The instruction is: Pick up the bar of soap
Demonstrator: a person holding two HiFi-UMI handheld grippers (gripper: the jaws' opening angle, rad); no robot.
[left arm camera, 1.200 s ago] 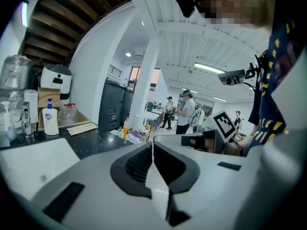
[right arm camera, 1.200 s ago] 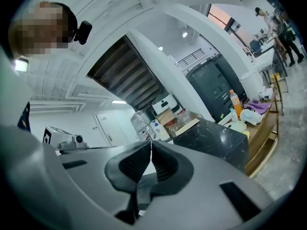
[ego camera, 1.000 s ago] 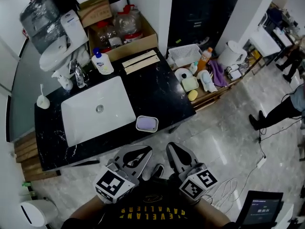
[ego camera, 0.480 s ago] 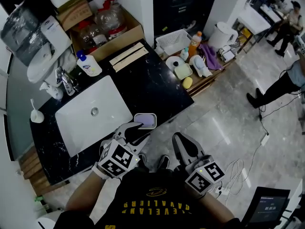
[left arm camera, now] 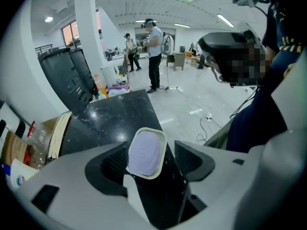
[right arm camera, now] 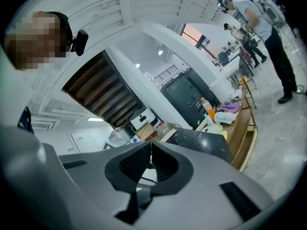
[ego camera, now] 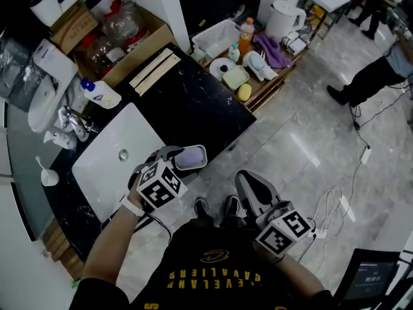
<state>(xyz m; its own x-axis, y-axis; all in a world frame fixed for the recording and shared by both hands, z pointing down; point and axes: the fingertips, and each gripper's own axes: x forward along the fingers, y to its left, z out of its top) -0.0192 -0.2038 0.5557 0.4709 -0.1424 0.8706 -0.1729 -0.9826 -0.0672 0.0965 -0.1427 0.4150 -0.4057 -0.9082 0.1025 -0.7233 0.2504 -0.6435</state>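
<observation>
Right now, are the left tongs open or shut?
Open. The left tongs have just been opening; their jaws stand apart, and the soap dish with the bar of soap shows between them, not pinched.

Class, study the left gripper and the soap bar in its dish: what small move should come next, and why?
Probably ease the left gripper down until its jaws flank the soap bar. Its jaws have just been opening and stand wide. The bar, in its dish at the counter edge, lies between them untouched.
</observation>
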